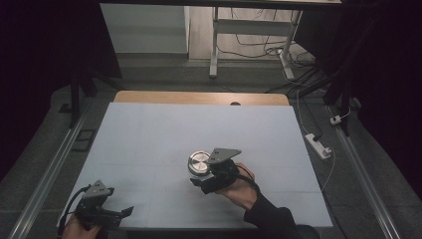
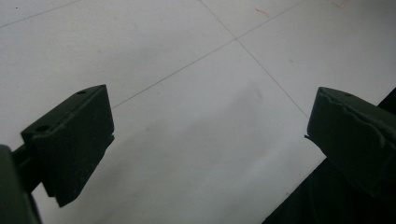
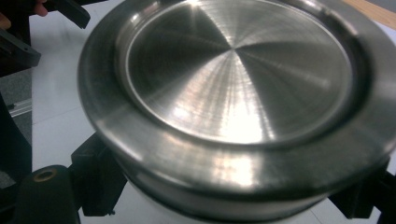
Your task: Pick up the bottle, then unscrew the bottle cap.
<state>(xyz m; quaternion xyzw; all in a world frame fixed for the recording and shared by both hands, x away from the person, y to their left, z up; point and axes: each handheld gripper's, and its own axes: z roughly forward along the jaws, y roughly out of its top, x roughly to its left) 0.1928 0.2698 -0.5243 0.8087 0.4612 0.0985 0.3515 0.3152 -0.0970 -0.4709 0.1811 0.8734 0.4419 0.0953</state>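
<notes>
A round brushed-steel tin (image 1: 199, 162) with a recessed lid sits near the middle of the white table. In the right gripper view the tin (image 3: 238, 70) is very close, with a black jaw on each side of its body below the lid rim. My right gripper (image 1: 201, 178) is shut on the tin from the near side, with a hand behind it. My left gripper (image 1: 122, 213) rests low at the table's front left corner. Its jaws stand wide apart over bare white surface in the left gripper view, so the left gripper (image 2: 210, 126) is open and holds nothing.
The white table top (image 1: 199, 124) has a wooden strip (image 1: 199, 97) along its far edge. The table's front edge (image 2: 299, 200) lies just under my left gripper. On the floor lie a power strip (image 1: 318, 145) at the right and cables beyond, near a desk frame (image 1: 214, 50).
</notes>
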